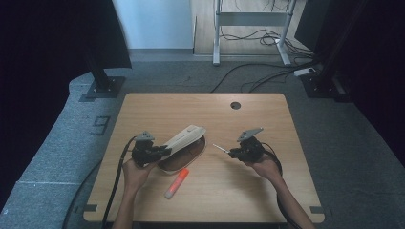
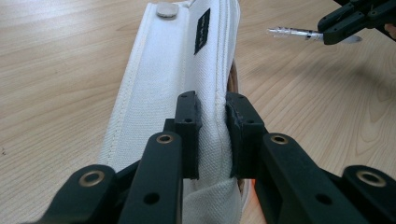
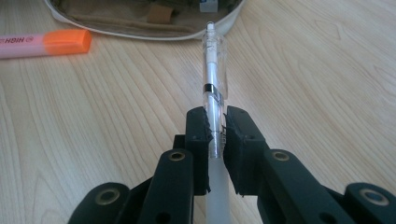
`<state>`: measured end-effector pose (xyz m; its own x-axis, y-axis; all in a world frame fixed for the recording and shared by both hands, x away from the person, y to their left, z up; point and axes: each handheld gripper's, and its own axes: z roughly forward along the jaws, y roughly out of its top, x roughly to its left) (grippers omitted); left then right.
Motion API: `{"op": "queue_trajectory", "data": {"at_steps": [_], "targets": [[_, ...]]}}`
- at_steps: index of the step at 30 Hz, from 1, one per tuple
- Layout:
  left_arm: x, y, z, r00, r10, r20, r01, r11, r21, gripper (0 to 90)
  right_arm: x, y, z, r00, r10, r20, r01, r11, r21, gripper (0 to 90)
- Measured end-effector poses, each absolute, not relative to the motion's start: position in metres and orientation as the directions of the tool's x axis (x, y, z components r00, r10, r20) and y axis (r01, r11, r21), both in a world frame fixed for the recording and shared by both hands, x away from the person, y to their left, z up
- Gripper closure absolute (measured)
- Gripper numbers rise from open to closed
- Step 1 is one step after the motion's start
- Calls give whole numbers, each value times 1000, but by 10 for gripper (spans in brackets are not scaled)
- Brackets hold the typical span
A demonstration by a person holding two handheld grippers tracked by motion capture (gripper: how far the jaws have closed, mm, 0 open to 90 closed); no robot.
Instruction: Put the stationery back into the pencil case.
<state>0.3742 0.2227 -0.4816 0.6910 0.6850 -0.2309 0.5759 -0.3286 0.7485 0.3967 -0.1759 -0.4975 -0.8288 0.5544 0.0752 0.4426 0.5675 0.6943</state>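
Pen (image 3: 212, 79) sits clamped between right hand-held gripper (image 3: 215, 126) pads.

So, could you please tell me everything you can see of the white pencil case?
The pencil case is off-white woven fabric with stitched seams, a small black label and a round snap button near the far end of its flap. It lies open on the wooden table, its brownish lining and some small contents showing inside. The left hand-held gripper is clamped on the flap's edge and holds it raised at a slant. An orange-capped highlighter lies just beside it.
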Motion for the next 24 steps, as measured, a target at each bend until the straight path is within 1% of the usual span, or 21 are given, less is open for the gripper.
{"op": "queue_trajectory", "data": {"at_steps": [24], "targets": [[373,222,-479,687,691,-223,571,-325,754,765,411,-129,-495,-860,506,66,407,601,688,779]]}}
